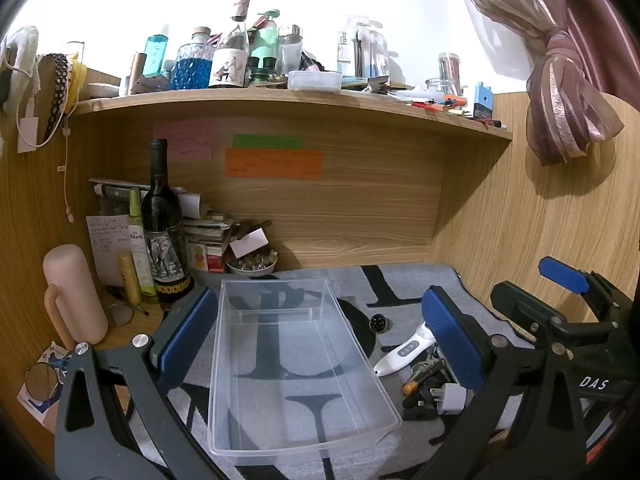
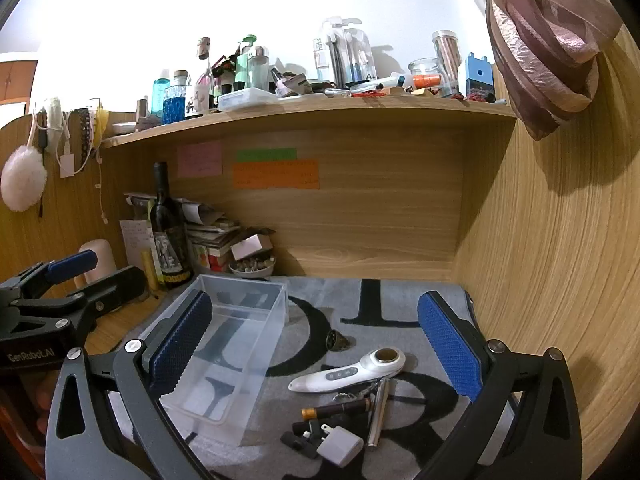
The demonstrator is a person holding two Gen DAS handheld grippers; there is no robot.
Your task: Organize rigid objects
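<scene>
A clear plastic bin (image 1: 352,360) (image 2: 276,320) lies empty on the grey lettered mat (image 2: 360,344). To its right lie a white handheld device (image 2: 348,372) (image 1: 404,352), a white plug adapter (image 2: 340,446) (image 1: 450,398), a dark tube with a gold tip (image 2: 340,408), a silver stick (image 2: 378,412), a black piece (image 2: 298,440) and a small round dark cap (image 2: 336,340) (image 1: 378,324). My left gripper (image 1: 320,340) is open, its jaws straddling the bin. My right gripper (image 2: 316,348) is open and empty above the loose items.
A wine bottle (image 1: 162,232), a pink flask (image 1: 74,296), a yellow tube (image 1: 130,276), stacked papers and a small bowl (image 1: 252,266) crowd the back left corner. A cluttered shelf (image 1: 280,98) runs overhead. A wooden wall (image 2: 552,280) stands close on the right.
</scene>
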